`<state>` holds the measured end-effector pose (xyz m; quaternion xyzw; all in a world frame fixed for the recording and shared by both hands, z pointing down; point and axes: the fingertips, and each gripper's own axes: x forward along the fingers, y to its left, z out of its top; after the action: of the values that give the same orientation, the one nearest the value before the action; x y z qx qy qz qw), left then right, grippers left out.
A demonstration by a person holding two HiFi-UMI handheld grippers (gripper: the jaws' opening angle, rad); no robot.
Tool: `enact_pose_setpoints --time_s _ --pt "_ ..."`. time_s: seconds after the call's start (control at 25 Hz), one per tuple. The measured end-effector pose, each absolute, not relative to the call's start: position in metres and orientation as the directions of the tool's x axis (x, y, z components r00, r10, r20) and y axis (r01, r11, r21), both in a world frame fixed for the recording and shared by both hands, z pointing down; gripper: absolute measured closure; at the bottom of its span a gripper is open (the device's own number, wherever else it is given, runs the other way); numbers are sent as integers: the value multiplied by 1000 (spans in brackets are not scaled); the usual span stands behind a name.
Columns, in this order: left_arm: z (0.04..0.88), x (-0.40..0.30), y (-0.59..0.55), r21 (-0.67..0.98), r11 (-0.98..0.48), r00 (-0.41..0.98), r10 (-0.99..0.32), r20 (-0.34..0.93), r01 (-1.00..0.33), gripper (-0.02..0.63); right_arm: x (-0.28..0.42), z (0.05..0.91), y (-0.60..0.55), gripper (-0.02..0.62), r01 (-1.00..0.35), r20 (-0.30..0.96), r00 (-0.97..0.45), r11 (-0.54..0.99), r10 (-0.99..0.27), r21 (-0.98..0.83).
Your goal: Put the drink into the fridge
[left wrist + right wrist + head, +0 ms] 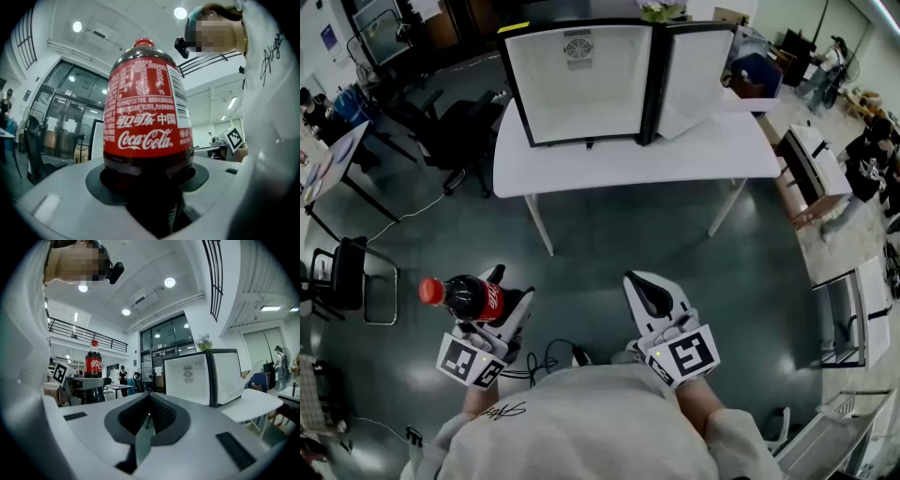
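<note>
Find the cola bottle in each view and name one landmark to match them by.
Head view: cola bottle lower left, lying in the left gripper, cap toward the left edge.
Left gripper view: cola bottle fills the centre, gripped between the jaws.
Right gripper view: cola bottle small, at mid-left.
Landmark: open fridge, top centre in head view, right of centre in right gripper view; unclear in left gripper view.

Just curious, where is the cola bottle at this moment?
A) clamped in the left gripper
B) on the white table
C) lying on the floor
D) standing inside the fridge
A: the cola bottle is clamped between the jaws of the left gripper, away from the open fridge that stands on the table.
</note>
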<state>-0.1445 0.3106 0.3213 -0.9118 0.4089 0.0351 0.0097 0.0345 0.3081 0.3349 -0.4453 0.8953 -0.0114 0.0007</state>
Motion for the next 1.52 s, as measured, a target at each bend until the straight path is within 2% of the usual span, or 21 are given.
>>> enact_pose_setpoints --time_s 0.84,1.04,1.52 --pt "333 -193 322 -19 -732 731 -679 -68 -681 337 -16 353 324 583 -855 10 -518 517 -855 -35" --pt "343 -200 320 18 -748 746 -663 -66 -664 337 -20 354 331 581 -872 18 -488 487 -873 -43" --pt "341 -197 299 37 -734 731 -678 -79 -678 337 -18 360 309 581 -863 31 -504 502 -863 -59"
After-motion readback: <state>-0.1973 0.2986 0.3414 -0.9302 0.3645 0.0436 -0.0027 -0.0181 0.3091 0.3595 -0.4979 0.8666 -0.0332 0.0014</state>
